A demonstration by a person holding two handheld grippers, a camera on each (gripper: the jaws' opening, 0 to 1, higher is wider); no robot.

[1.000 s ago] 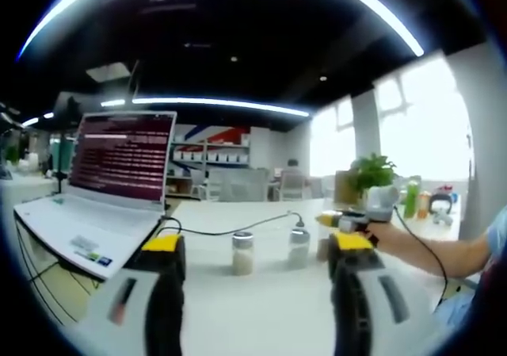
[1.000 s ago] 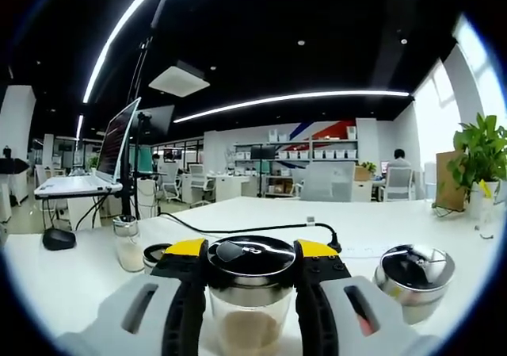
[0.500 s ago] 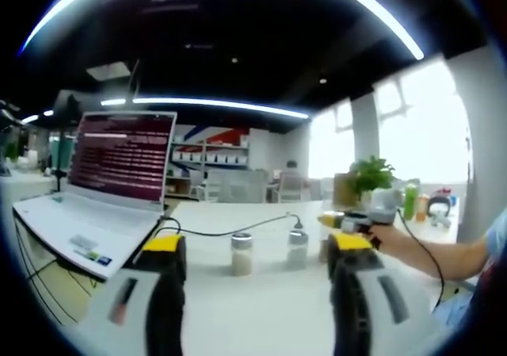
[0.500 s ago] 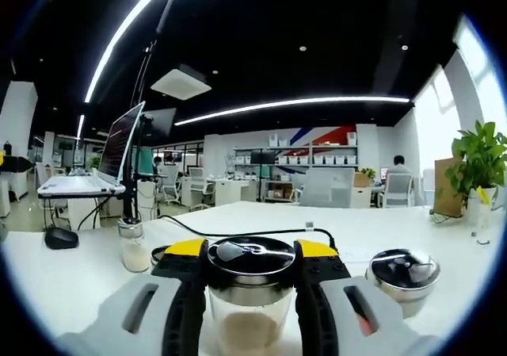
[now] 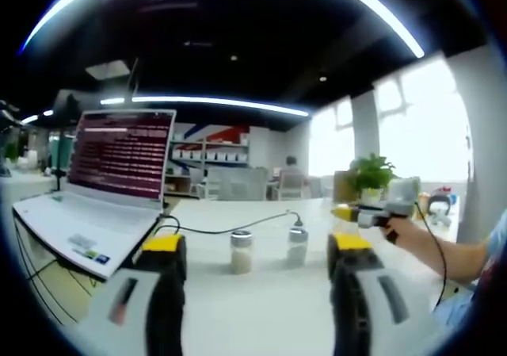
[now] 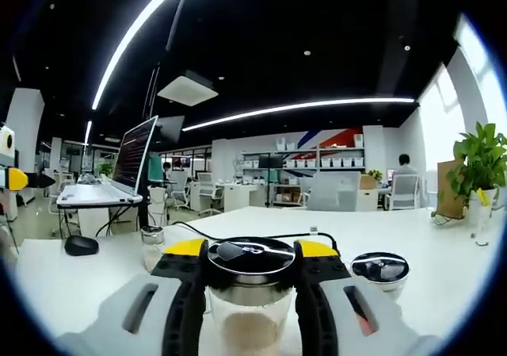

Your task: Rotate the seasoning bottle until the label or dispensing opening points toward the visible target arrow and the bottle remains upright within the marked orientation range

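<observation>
In the left gripper view, the left tool hangs above the white table with its two jaws spread wide and nothing between them. Past the yellow jaw tips lies a wide bare stretch of table. Two small jars stand upright farther back near the table's middle, a jar with pale powder and a second jar just beside it, apart from each other. A black cable runs along the table behind them. An open laptop sits toward the table's left edge, its screen lit with lines of text too small to read. The right tool comes in from the right, held in a hand, above the table's right part. A potted plant stands near the far right edge.

In the right gripper view, the right tool pinches the seasoning bottle just under its shiny metal lid; the bottle stands upright with pale powder in its lower part. No label can be read on it. A short jar with a metal lid stands just right of it, and a small jar to the left, with a black mouse near the table's left edge. The table beyond lies open up to the far edge.
</observation>
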